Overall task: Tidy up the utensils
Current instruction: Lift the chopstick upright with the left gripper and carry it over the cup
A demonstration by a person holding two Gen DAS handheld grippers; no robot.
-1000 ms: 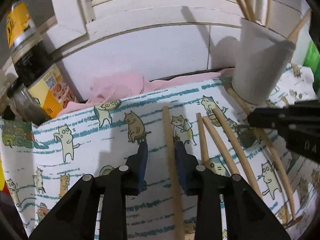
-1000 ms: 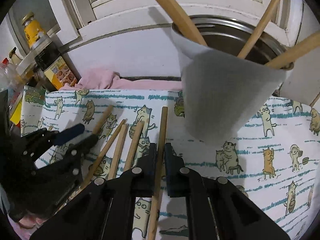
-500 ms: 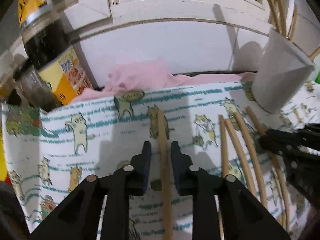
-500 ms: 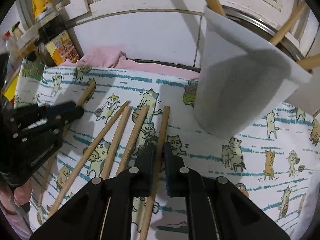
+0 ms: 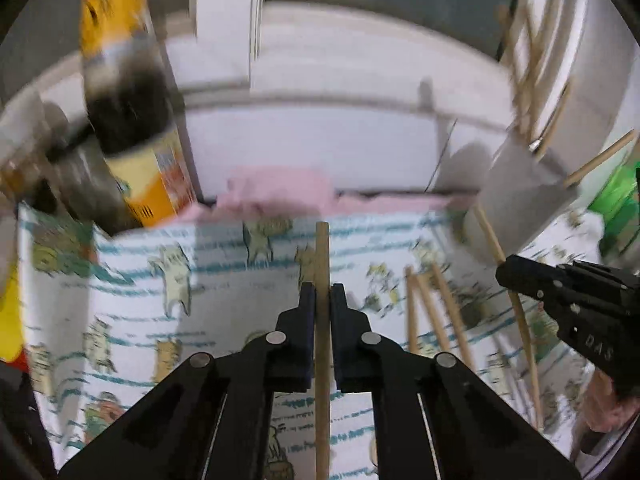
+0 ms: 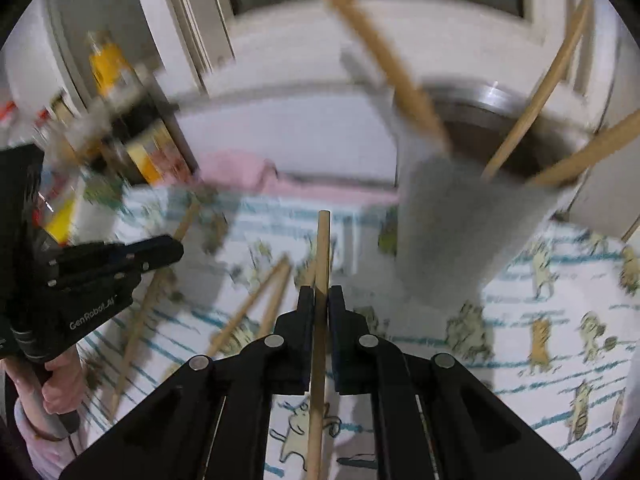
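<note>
My left gripper (image 5: 322, 294) is shut on a wooden chopstick (image 5: 322, 256) and holds it above the cat-print cloth (image 5: 224, 288). My right gripper (image 6: 321, 295) is shut on another wooden chopstick (image 6: 323, 248), lifted just left of the grey utensil cup (image 6: 460, 232), which holds several chopsticks. Several more chopsticks (image 5: 440, 312) lie on the cloth between the grippers. The cup (image 5: 520, 200) stands at the right in the left wrist view. Each gripper shows in the other's view: the right one (image 5: 560, 292), the left one (image 6: 120, 256).
A dark sauce bottle with a yellow label (image 5: 136, 120) and jars stand at the back left. A pink cloth (image 5: 280, 188) lies along the white window ledge (image 5: 320, 92). A green object (image 5: 620, 200) sits at the far right.
My left gripper has closed on a chopstick and lifted it. My right gripper has lifted its chopstick off the cloth, toward the cup. Both views are blurred by motion.
</note>
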